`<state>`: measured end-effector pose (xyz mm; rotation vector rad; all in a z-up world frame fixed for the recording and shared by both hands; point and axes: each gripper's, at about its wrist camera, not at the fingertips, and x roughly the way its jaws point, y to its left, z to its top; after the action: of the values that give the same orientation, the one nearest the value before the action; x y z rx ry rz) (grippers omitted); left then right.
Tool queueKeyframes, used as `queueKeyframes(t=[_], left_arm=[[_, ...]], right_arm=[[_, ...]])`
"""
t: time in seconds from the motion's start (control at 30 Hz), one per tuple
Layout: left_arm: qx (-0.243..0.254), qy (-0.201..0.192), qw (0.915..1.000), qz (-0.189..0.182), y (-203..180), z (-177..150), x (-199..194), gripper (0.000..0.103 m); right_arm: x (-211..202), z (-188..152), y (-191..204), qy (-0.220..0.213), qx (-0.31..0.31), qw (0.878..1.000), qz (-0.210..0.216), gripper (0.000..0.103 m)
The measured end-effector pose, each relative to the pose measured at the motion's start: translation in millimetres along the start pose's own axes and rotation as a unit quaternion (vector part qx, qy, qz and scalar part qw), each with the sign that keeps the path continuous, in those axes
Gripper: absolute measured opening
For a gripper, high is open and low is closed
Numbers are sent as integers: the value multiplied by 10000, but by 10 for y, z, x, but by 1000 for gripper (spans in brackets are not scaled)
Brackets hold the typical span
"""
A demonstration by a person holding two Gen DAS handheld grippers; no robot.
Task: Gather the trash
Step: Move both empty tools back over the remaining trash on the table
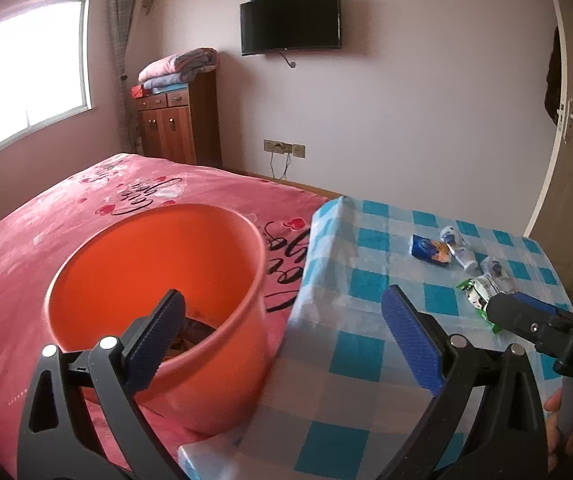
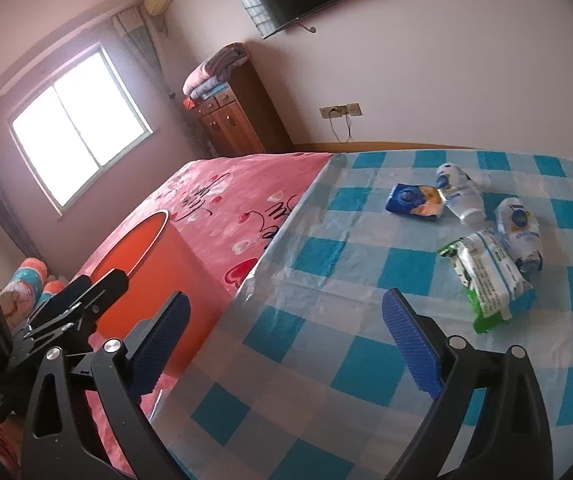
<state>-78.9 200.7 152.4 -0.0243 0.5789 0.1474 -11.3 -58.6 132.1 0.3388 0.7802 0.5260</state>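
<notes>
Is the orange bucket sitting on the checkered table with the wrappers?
No. The orange bucket sits on the pink bedspread, beside the checkered table, while the wrappers lie on the table.

1. An orange bin (image 1: 158,280) is seen just beside the table (image 2: 326,320), which is covered in a blue-and-white checked cloth.
2. Beyond the table, a pink bedspread (image 1: 86,216) is printed with red hearts and black script.
3. On the table, a green-and-white packet (image 2: 486,280), a blue-and-orange packet (image 2: 414,202) and two white bottles with blue labels (image 2: 460,196) are shown.
4. Blue ridged pads (image 1: 410,340) are carried on black gripper arms.
</notes>
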Motion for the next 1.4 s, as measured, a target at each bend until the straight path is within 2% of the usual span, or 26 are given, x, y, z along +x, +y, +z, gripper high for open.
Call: queueKeyframes(t=[0.73, 1.03, 1.4], left_arm=[[472, 386, 9981, 25, -699, -142, 232, 99], [746, 620, 9952, -130, -1072, -212, 389, 99], [880, 935, 9909, -397, -1498, -266, 665, 99]], right_arm=[[-224, -173, -750, -187, 30, 9991, -374, 96], [-318, -147, -1025, -302, 92, 9980, -546, 96], [-432, -94, -1614, -395, 476, 9936, -943, 96]])
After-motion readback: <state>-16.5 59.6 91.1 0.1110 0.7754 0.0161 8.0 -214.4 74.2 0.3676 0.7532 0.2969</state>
